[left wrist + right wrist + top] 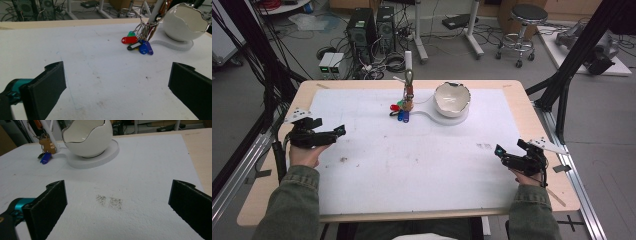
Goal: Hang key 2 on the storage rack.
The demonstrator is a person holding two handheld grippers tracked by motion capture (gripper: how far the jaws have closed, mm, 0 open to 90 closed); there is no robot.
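Landmark was the white egg-shaped bowl (452,98) on its white stand base (462,118), sitting toward the far edge of the white foam sheet (412,170), slightly right of centre. The key bunch (402,109) lay just left of the bowl, at the foot of a thin white post (408,62), with red (130,40), green (131,33) and blue (146,48) tags fanned on the sheet; tags close to the base's narrow tongue, contact not resolvable. Left gripper (339,131) sat well to the near-left of the bowl, close to the sheet's left edge, jaws spread wide, holding nothing, pointed across the sheet toward the keys in its own view. Right gripper (499,151) sat near-right of the bowl, by the sheet's right edge, jaws also spread wide and holding nothing; bowl dead ahead in its view, with the blue tag and a brown gingerbread-shaped charm (47,145) off to the bowl's left. Open sheet between both grippers and the bowl, flat, nothing lying in either path apart from a dark speckled smudge (110,202) just ahead of the right gripper and faint marks mid-sheet. Obstacles near the keys: post directly over them, bowl and base just to their right. Bare wood table rim (532,107) ran round the sheet on all sides. Beyond the bowl, off the table: floor with cables, two PC towers (372,30), a stool (522,30).
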